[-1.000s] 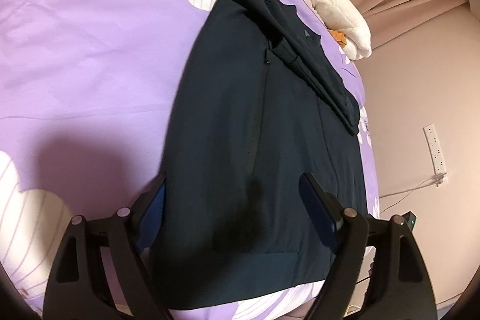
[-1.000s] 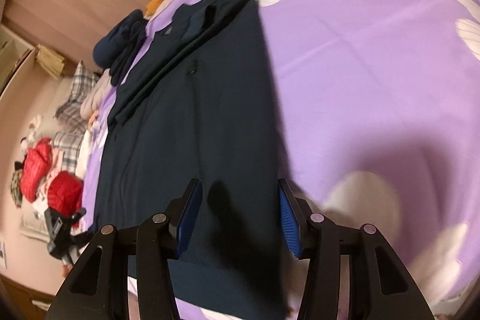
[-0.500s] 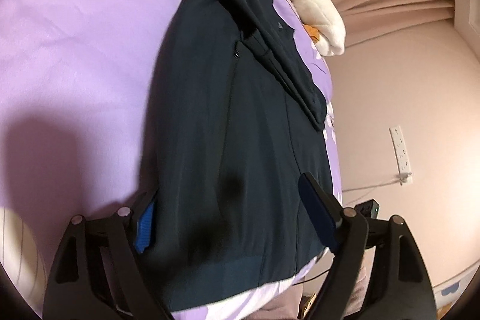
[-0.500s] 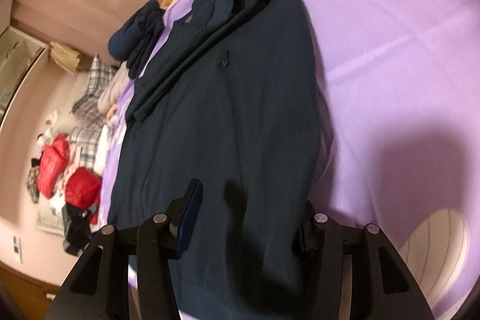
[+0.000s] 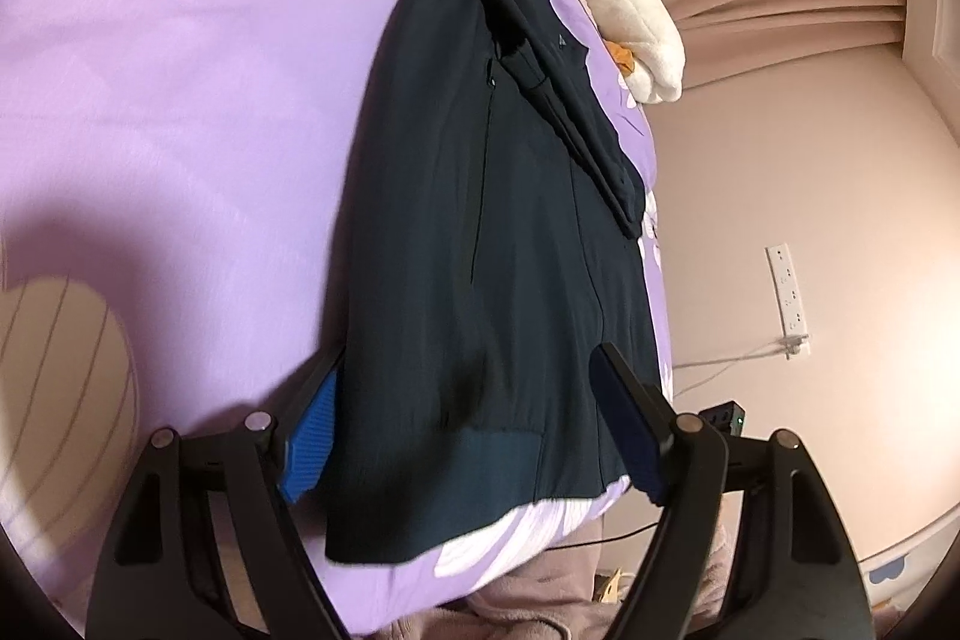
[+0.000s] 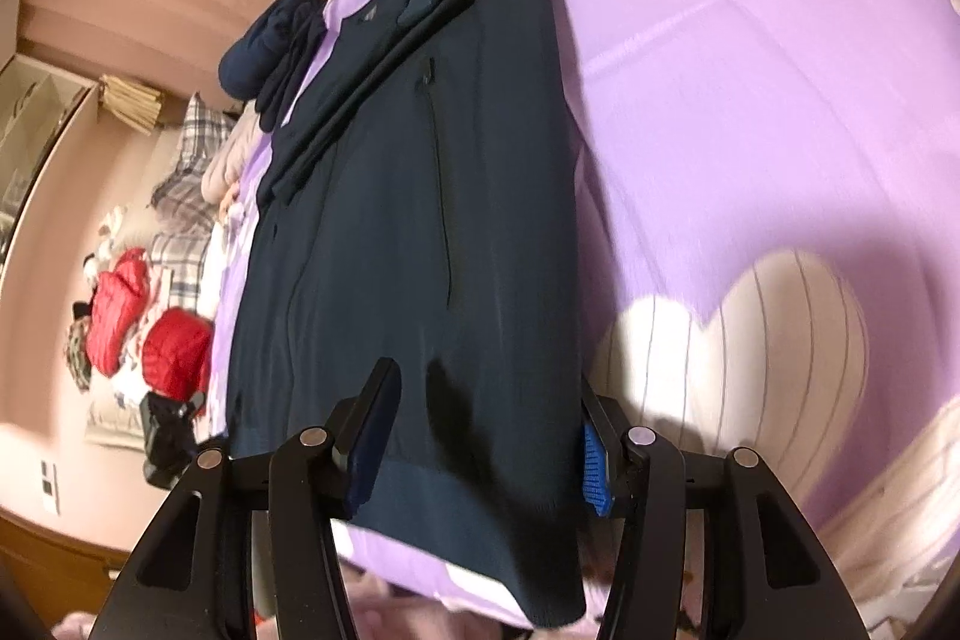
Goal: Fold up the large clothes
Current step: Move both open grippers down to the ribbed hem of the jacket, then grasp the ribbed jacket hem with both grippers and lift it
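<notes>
Currently both grippers spread wide at the jacket [image 5: 480,244] hem, nothing clamped yet. Left gripper [image 5: 474,436] straddling one hem corner, right gripper [image 6: 480,454] the other, likely set to pinch both corners for a lengthwise fold. Lying flat along the bed [image 5: 180,70] edge, sleeve folded across the chest. Further off, plush toy [image 5: 636,28] near the collar.
</notes>
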`<state>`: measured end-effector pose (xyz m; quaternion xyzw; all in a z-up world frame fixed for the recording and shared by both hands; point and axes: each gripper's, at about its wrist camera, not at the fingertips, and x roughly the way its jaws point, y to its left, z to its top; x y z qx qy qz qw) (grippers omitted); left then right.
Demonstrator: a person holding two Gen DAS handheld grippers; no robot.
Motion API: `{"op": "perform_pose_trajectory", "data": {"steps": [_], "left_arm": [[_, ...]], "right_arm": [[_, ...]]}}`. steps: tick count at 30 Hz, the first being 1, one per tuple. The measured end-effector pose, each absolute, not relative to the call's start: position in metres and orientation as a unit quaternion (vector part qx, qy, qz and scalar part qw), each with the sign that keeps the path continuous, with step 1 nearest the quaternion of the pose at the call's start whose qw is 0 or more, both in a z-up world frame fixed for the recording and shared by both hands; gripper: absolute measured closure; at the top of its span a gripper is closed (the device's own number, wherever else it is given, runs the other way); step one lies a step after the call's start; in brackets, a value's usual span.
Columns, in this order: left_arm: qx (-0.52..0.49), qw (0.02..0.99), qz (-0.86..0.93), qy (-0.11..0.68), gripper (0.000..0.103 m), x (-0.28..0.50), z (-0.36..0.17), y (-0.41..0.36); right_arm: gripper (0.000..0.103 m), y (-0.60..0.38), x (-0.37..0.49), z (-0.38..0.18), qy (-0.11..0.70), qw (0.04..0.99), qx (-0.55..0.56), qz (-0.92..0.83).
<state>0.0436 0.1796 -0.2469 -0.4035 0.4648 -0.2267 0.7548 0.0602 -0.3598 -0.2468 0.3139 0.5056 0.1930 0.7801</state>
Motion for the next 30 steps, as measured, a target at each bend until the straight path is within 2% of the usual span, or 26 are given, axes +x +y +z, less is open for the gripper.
{"op": "perform_pose_trajectory", "data": {"steps": [2, 7, 19, 21, 25, 27, 30], "left_arm": [[-0.402, 0.750, -0.235, 0.470, 0.025, 0.040, -0.247, 0.176], [-0.387, 0.748, -0.249, 0.478, 0.025, 0.043, -0.248, 0.161], [-0.380, 0.745, -0.268, 0.478, 0.023, 0.064, -0.248, 0.128], [-0.382, 0.747, -0.260, 0.478, 0.032, 0.063, -0.249, 0.130], [-0.401, 0.743, -0.243, 0.477, 0.051, 0.056, -0.257, 0.144], [-0.403, 0.744, -0.232, 0.480, 0.068, 0.056, -0.260, 0.148], [-0.415, 0.741, -0.213, 0.483, 0.085, 0.059, -0.266, 0.153]], "right_arm": [[0.049, -0.355, 0.058, -0.246, 0.510, 0.778, 0.309, 0.199], [0.039, -0.346, 0.061, -0.248, 0.497, 0.781, 0.317, 0.205], [0.038, -0.317, 0.085, -0.248, 0.475, 0.792, 0.309, 0.229], [0.040, -0.320, 0.083, -0.247, 0.472, 0.792, 0.311, 0.230], [0.053, -0.332, 0.075, -0.249, 0.470, 0.790, 0.324, 0.223], [0.057, -0.336, 0.070, -0.251, 0.467, 0.790, 0.330, 0.220], [0.066, -0.333, 0.067, -0.251, 0.464, 0.796, 0.325, 0.213]]}}
